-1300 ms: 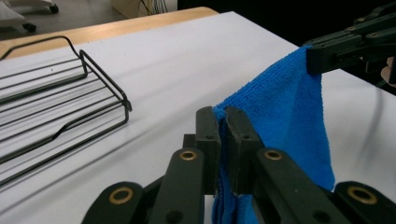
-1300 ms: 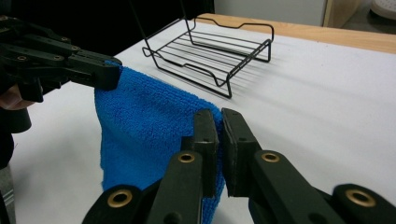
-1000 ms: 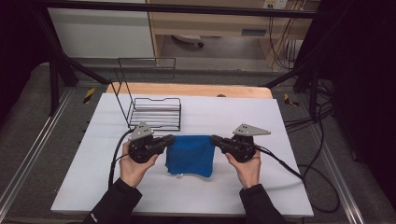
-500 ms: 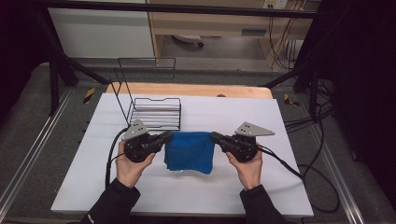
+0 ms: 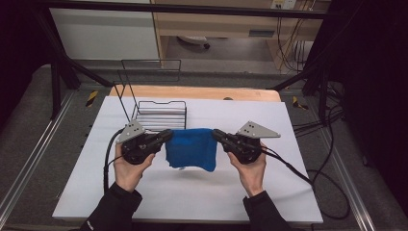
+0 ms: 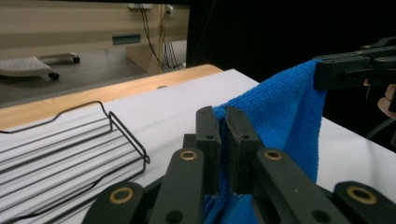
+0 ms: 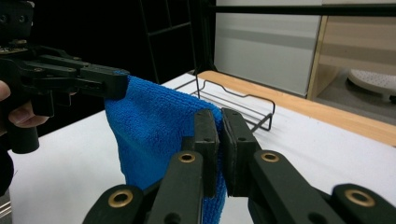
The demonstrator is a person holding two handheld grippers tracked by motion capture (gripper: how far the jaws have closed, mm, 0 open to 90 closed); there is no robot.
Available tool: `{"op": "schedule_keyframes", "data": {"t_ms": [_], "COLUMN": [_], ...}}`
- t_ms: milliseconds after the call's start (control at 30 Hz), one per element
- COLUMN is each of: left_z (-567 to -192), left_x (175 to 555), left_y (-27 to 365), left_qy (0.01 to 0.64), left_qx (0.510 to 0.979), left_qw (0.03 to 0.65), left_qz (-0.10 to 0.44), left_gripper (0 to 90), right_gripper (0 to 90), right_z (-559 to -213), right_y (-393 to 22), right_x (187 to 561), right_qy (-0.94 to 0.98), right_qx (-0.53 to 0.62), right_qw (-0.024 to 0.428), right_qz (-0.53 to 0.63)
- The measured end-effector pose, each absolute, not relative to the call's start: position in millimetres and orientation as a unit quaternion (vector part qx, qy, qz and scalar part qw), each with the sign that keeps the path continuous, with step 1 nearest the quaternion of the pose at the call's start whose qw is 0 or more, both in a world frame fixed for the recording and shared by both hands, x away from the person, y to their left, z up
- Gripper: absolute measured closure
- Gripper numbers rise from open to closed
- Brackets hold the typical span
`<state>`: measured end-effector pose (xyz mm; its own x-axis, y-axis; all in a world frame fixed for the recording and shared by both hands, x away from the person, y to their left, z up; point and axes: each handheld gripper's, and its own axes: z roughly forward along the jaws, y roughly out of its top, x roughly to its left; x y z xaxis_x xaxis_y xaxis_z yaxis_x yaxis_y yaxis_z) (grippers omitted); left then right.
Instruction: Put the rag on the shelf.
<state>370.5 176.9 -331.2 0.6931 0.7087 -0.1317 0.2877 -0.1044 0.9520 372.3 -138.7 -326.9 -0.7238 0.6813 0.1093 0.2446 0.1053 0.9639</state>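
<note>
A blue cloth (image 5: 191,148) hangs folded between my two grippers above the white table (image 5: 144,202). My left gripper (image 5: 168,135) is shut on the cloth's upper left corner, and its own view shows the blue cloth (image 6: 285,112) pinched between its jaws (image 6: 223,116). My right gripper (image 5: 215,134) is shut on the upper right corner; in the right gripper view the blue cloth (image 7: 149,126) runs from my jaws (image 7: 220,119) across to the other gripper (image 7: 114,84). The cloth's lower edge hangs just above the table.
A black wire rack (image 5: 159,113) stands on the table just behind the cloth, its tall back frame (image 5: 149,72) rising at the far left. A wooden strip (image 5: 192,92) runs along the table's far edge. Cables (image 5: 298,173) trail from both grippers.
Both grippers have lifted the cloth off the table. It now hangs from its top corners and sits farther from the person, closer to the rack.
</note>
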Motion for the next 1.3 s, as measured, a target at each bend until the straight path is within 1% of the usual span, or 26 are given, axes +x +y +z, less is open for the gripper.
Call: {"op": "schedule_keyframes", "data": {"t_ms": [567,1300], "left_z": [-308.8,-284.6], "left_x": [368.0,369.6], "left_y": [208.5,226.9], "left_qy": [0.349,0.339], "left_qx": [0.676,0.639], "left_qw": [0.609,0.641], "left_qz": [0.225,0.256], "left_gripper": [85.0,85.3], "right_gripper": [85.9,86.0], "right_z": [-308.7,-284.8], "right_y": [-106.4,-86.7], "right_x": [381.6,389.9], "right_qy": [0.700,0.679], "right_qx": [0.299,0.275], "right_qw": [0.206,0.231], "right_qz": [0.615,0.641]}}
